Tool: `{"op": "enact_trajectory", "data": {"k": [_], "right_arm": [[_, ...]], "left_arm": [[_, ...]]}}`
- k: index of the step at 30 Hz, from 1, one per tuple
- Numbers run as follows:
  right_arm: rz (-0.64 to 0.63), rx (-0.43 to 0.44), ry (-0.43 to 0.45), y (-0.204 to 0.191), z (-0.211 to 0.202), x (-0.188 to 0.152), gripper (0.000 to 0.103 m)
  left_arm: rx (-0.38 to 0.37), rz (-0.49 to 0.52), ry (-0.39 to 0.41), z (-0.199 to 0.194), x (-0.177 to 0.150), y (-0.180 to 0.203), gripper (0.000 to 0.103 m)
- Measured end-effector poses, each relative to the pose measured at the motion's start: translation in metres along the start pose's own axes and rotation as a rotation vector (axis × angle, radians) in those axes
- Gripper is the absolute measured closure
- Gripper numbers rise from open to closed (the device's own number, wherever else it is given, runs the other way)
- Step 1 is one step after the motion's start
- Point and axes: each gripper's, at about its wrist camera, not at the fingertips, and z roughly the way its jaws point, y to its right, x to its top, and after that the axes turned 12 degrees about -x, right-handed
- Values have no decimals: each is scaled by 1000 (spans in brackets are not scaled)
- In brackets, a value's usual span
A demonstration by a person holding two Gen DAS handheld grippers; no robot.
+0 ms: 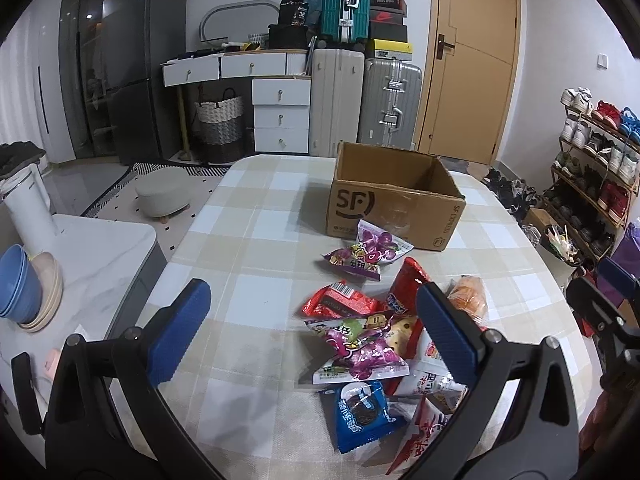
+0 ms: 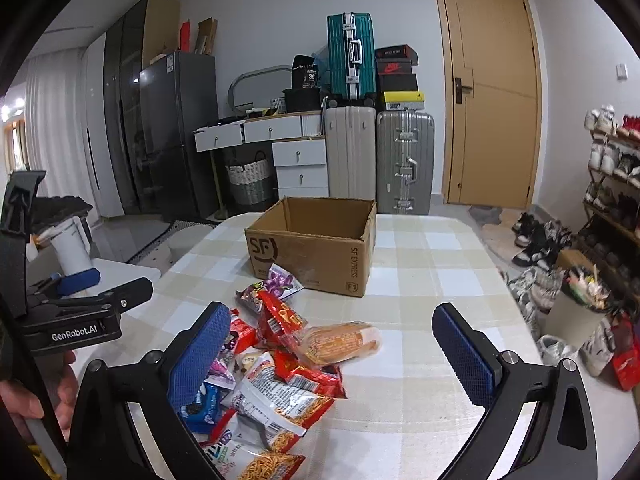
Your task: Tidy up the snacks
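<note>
Both your grippers, left gripper (image 1: 316,332) and right gripper (image 2: 332,350), hover spread apart, empty. The snack pile (image 2: 280,360) lies between them on the desk (image 2: 420,360); the cardboard box (image 2: 316,244) sits beyond, seemingly empty.

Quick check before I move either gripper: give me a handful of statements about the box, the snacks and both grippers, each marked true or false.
1. The cardboard box stands open at the top. True.
2. The left gripper is shut on a snack. False: its jaws are spread wide with nothing between them.
3. The snack packets lie in a loose pile on the checked tablecloth, in front of the box. True.
4. The right gripper is open and holds nothing. True.
5. The bread roll in clear wrap is inside the box. False: it lies on the table at the edge of the pile.
6. The box lies tipped on its side. False: it sits upright on its base.
</note>
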Motion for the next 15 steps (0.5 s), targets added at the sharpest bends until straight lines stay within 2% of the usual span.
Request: {"op": "enact_trajectory", "data": {"k": [9,15], "right_arm": [[39,-4,22,8,-3,-1,0],[40,-3,25,9,-3,0,0]], "left_arm": [[-7,6,4,-1,-2,-2,1],[-18,21,48,-9,-3,1,1]]}}
